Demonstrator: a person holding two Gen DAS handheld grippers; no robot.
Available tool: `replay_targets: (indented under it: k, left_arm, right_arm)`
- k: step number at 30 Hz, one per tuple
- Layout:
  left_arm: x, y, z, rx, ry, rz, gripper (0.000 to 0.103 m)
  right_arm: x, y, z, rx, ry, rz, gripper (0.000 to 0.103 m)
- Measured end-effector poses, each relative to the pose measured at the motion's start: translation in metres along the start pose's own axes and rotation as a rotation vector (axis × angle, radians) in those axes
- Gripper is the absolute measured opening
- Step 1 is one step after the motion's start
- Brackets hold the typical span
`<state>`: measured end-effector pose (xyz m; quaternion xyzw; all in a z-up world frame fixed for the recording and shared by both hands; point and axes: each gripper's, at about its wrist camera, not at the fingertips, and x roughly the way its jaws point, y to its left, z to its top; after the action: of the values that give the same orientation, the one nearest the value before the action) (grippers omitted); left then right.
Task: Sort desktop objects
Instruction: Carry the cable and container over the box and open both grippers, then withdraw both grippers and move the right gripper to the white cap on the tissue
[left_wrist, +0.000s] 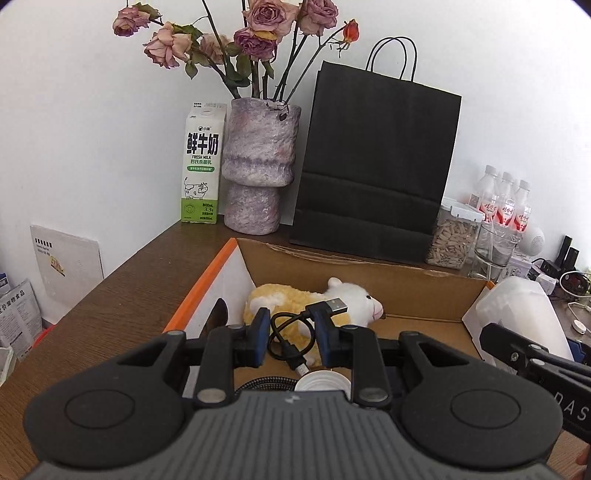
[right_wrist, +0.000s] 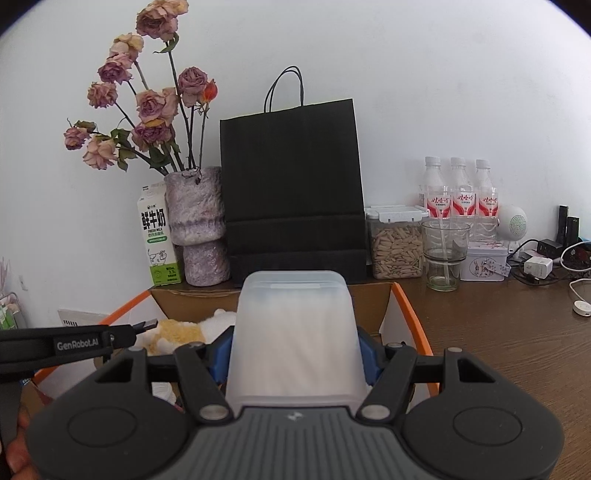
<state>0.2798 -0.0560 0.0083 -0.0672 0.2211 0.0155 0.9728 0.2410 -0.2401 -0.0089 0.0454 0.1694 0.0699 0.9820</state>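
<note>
My left gripper (left_wrist: 292, 334) hangs over the open cardboard box (left_wrist: 417, 291), its jaws apart. A black USB cable (left_wrist: 295, 332) lies coiled between the fingers, its plug by the right finger; whether it is gripped I cannot tell. Below it a yellow and white plush sheep (left_wrist: 314, 302) lies in the box, with a white round lid (left_wrist: 321, 384) nearer me. My right gripper (right_wrist: 293, 354) is shut on a frosted white plastic container (right_wrist: 293, 332), held above the box's (right_wrist: 406, 317) right side. The container also shows in the left wrist view (left_wrist: 517, 314).
At the back wall stand a milk carton (left_wrist: 201, 162), a vase of dried roses (left_wrist: 258, 166), a black paper bag (left_wrist: 373, 162), a seed jar (right_wrist: 397, 247), a glass (right_wrist: 443, 254), three bottles (right_wrist: 458, 195), a tin (right_wrist: 484, 262) and chargers with cables (right_wrist: 546, 258).
</note>
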Motion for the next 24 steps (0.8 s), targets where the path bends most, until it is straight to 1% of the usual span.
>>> replay_targets:
  k: [7, 8, 9, 10, 11, 13, 15, 17, 24]
  left_arm:
    - [-0.002, -0.003, -0.003, 0.025, -0.009, 0.012, 0.028]
    - [-0.002, -0.003, -0.003, 0.026, -0.011, 0.023, 0.032]
    - [-0.003, -0.003, -0.004, 0.024, -0.017, 0.028, 0.051]
    - [-0.006, -0.002, -0.003, 0.018, -0.027, 0.035, 0.068]
    - [-0.009, -0.001, -0.003, 0.008, -0.050, 0.044, 0.103]
    - [-0.020, 0.001, -0.004, -0.006, -0.125, 0.065, 0.103]
    - [-0.026, 0.002, -0.003, -0.010, -0.158, 0.068, 0.103]
    - [-0.030, 0.002, -0.004, -0.008, -0.168, 0.062, 0.103]
    - [-0.030, -0.001, -0.010, 0.029, -0.157, 0.063, 0.103]
  right_arm:
    - [-0.003, 0.001, 0.000, -0.009, -0.008, -0.006, 0.065]
    - [-0.003, 0.000, -0.001, -0.009, -0.008, -0.007, 0.068]
    - [-0.004, 0.000, -0.001, -0.010, -0.008, 0.000, 0.085]
    - [-0.006, 0.000, -0.001, -0.008, -0.009, 0.010, 0.103]
    - [-0.009, 0.000, -0.001, -0.005, -0.017, 0.019, 0.103]
    - [-0.016, 0.003, -0.001, -0.014, -0.036, 0.017, 0.103]
    - [-0.023, 0.005, 0.000, -0.026, -0.052, 0.012, 0.103]
    - [-0.027, 0.007, 0.001, -0.030, -0.063, 0.013, 0.103]
    - [-0.035, 0.006, 0.000, -0.028, -0.069, 0.000, 0.103]
